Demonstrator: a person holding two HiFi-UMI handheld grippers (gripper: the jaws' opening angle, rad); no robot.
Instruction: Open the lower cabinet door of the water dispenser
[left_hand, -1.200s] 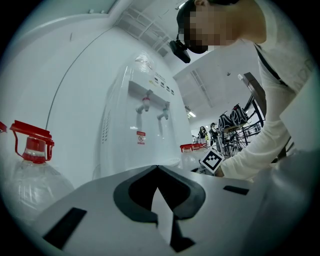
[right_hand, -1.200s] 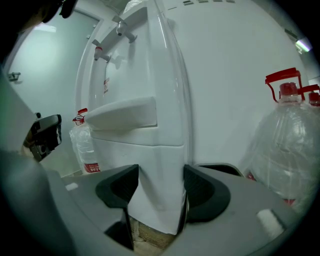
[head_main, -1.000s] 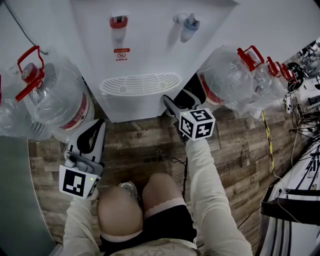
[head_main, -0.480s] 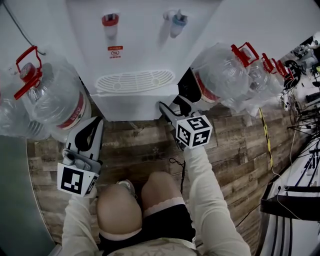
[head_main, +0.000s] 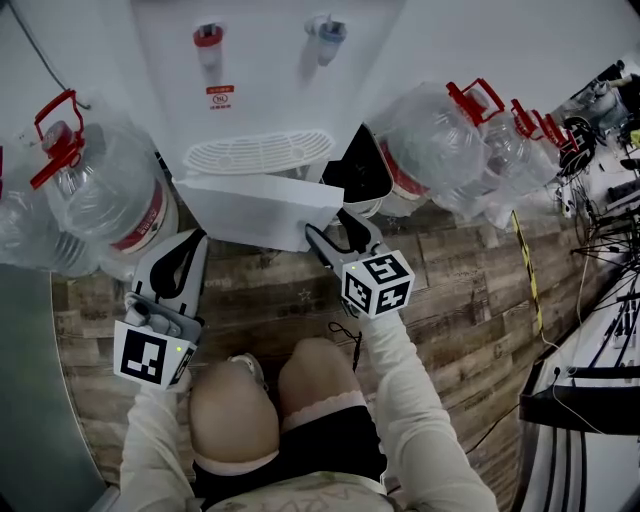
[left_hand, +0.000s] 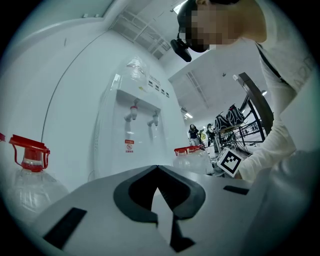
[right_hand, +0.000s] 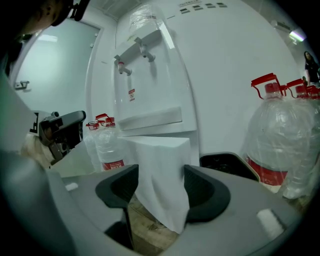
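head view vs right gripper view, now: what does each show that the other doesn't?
Head view only: the person's knees, the marker cube on the right claw, and cables off to the right.

Right gripper view only: the cabinet door edge pinched between that claw's jaws, and the bottle atop the dispenser.

Both: the door standing out from the dispenser front, the two taps, and red-handled water jugs on either side.
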